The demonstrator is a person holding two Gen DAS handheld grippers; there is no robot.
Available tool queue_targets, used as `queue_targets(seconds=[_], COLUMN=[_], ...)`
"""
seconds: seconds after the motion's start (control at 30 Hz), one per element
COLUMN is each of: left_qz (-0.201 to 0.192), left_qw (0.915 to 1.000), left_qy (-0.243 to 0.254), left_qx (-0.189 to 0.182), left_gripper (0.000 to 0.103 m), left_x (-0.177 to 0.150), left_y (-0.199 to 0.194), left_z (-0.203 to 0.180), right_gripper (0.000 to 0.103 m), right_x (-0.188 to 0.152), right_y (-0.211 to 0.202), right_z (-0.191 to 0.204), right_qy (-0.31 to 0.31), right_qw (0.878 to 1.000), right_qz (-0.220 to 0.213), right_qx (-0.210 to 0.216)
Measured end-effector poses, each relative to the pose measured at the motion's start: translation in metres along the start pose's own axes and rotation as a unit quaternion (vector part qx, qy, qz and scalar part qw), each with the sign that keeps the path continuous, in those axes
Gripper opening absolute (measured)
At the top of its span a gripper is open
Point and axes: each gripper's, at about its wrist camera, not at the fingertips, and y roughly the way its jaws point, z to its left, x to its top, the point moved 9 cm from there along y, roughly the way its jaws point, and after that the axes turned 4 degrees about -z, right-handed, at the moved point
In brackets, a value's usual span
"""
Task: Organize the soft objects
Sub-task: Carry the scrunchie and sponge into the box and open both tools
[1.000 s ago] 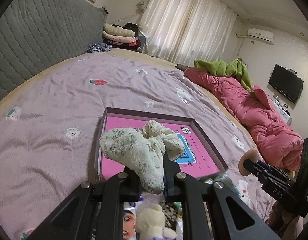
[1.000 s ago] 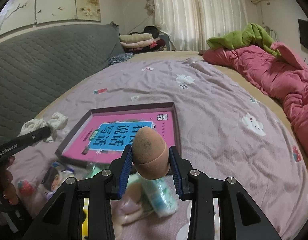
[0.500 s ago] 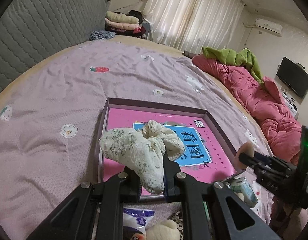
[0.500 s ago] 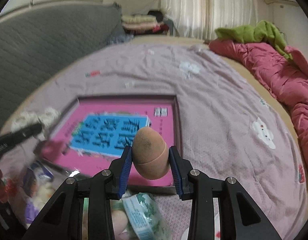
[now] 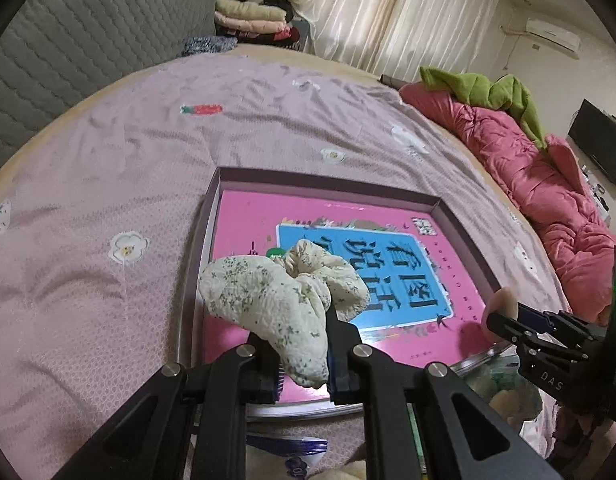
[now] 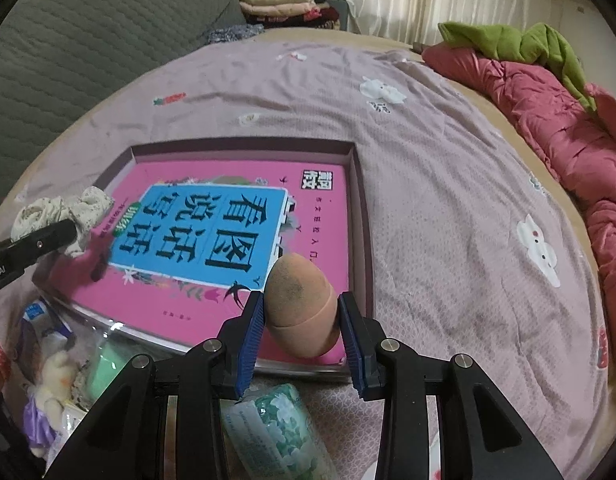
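Note:
My left gripper (image 5: pixel 304 356) is shut on a cream floral scrunchie (image 5: pixel 280 300) and holds it over the near left part of a shallow box (image 5: pixel 464 220) with a pink and blue printed bottom. The scrunchie also shows in the right wrist view (image 6: pixel 64 212). My right gripper (image 6: pixel 302 320) is shut on an orange egg-shaped makeup sponge (image 6: pixel 300 304), held over the box's near right corner (image 6: pixel 362 240). The sponge tip shows in the left wrist view (image 5: pixel 502 304).
The box lies on a lilac bedspread (image 5: pixel 108 200). Near me lie a green patterned tissue pack (image 6: pixel 276 424), a small plush doll (image 6: pixel 48 376) and other small items. A pink quilt (image 6: pixel 568 140) and green blanket (image 6: pixel 516 44) lie at the right; a grey headboard (image 5: pixel 68 40) stands at the left.
Both grippers have moved forward over the box with their objects still held. The box now fills more of both views.

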Motion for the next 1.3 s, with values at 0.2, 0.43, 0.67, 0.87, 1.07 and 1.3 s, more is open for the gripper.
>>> queue_targets(seconds=[0.2,0.43,0.67,0.87,1.07,1.3], left_qz=[0.006,0.028,0.039,0.038,0.034,0.024], left_qw=[0.9999,0.9994,0.9986,0.9981,0.9988,0.9992], left_qy=[0.005,0.003,0.004,0.006,-0.006,-0.008], left_qx=[0.011,0.020,0.036,0.049,0.035,0.032], left_gripper=[0.015,0.015,0.016,0.021,0.049,0.050], left_x=[-0.002,-0.010,-0.015,-0.014,-0.009,-0.001], left_y=[0.008,0.020,0.026,0.026,0.021,0.012], left_z=[0.003,0.007,0.011,0.015,0.016,0.017], right_gripper=[0.039,0.040,0.041,0.042,0.049,0.061], right_x=[-0.005,-0.005,-0.004,-0.003,0.000,0.005], right_y=[0.011,0.013,0.011,0.009,0.004,-0.003], right_z=[-0.002,-0.006,-0.007,-0.006,0.000,-0.013], right_qy=[-0.006,0.001,-0.006,-0.016,-0.041,-0.031], right_qw=[1.000,1.000,1.000,1.000,0.999,0.998], right_qz=[0.021,0.021,0.017,0.012,-0.001,-0.018], right_qx=[-0.014,-0.015,-0.018,-0.023,-0.029,-0.045])
